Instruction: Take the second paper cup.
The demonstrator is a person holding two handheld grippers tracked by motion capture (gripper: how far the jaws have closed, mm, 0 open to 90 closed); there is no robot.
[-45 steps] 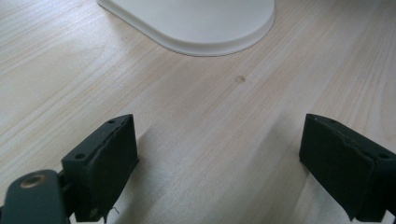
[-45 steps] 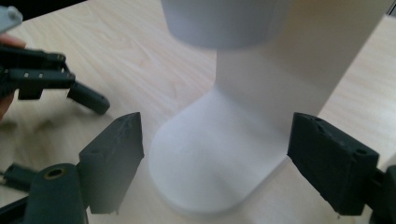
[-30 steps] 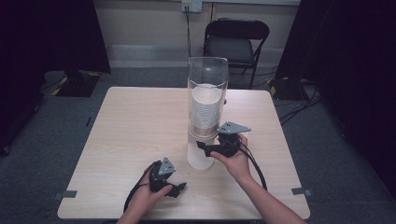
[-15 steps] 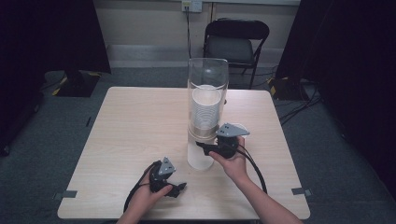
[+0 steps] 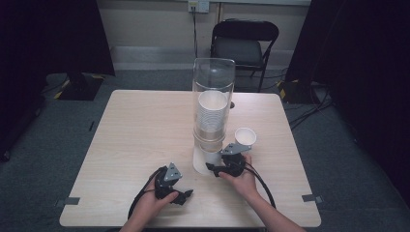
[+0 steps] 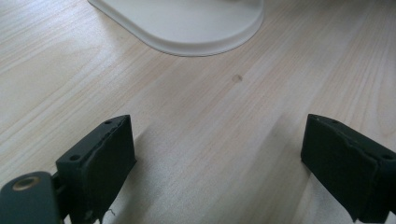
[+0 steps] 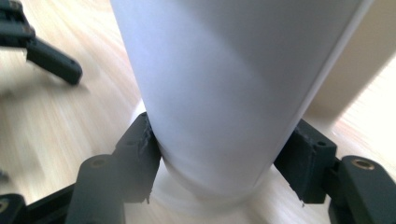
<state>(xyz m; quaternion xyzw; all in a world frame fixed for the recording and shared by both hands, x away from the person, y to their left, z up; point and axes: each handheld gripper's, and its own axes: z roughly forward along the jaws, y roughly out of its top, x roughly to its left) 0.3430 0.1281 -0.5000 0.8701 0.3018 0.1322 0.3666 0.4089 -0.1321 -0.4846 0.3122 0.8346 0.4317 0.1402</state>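
A clear tube dispenser (image 5: 213, 82) stands mid-table on a white base (image 6: 187, 23) and holds a stack of white paper cups (image 5: 212, 113). The lowest cup (image 7: 224, 93) pokes out under the tube. My right gripper (image 7: 224, 154) is shut on that cup, one jaw pressed against each side, low over the base. In the high view the right gripper (image 5: 213, 167) reaches in from the right. My left gripper (image 5: 186, 195) rests on the table near the front edge, jaws wide open with bare wood between them (image 6: 224, 158).
A single loose paper cup (image 5: 245, 137) stands upright on the table just right of the dispenser, behind my right hand. A black folding chair (image 5: 245, 46) stands beyond the far edge. Cables trail from both grippers toward the front edge.
My right gripper has dropped lower and nearer to me along the dispenser's foot, still on the cup, uncovering the loose cup behind it. The left gripper has not moved.
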